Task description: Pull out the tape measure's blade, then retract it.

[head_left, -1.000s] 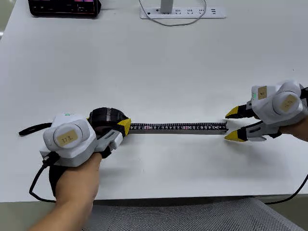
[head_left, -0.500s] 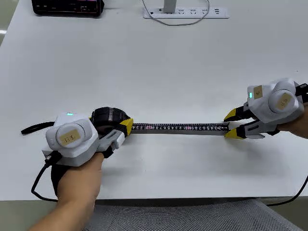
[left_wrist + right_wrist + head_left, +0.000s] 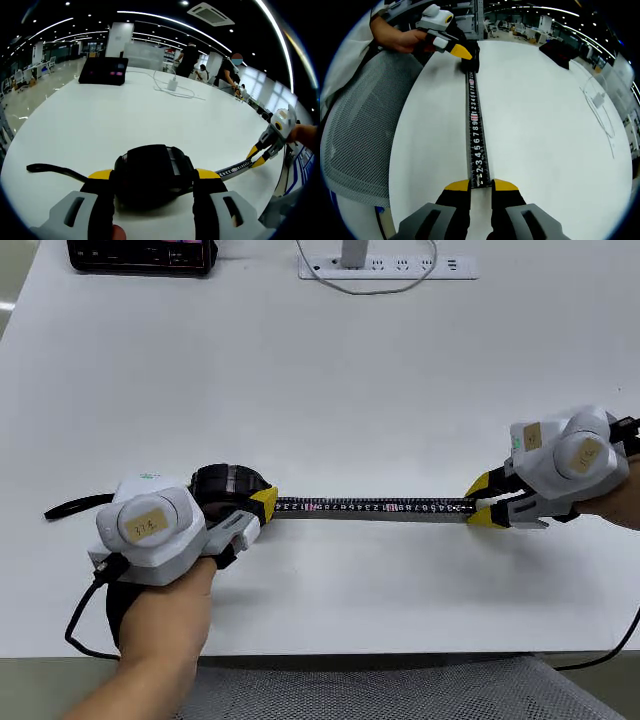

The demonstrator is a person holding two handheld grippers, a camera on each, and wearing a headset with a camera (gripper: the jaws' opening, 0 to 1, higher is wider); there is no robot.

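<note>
1. The jaws of the left gripper (image 3: 238, 508) were clamped on the tape measure's black, rounded case (image 3: 225, 485) at the near left of the table (image 3: 330, 390). The hand (image 3: 160, 615) reached in from the near edge.
2. The blade (image 3: 370, 506) lay flat on the smooth white top, running rightward. The right gripper view made its pale numerals on black readable.
3. The yellow-tipped jaws of the right gripper (image 3: 481, 502) pinched the blade's end.

White nos. 2–9 on tape measure's blade (image 3: 476, 145) (tan sticker (image 3: 144, 527) scrawl unreadable)
</note>
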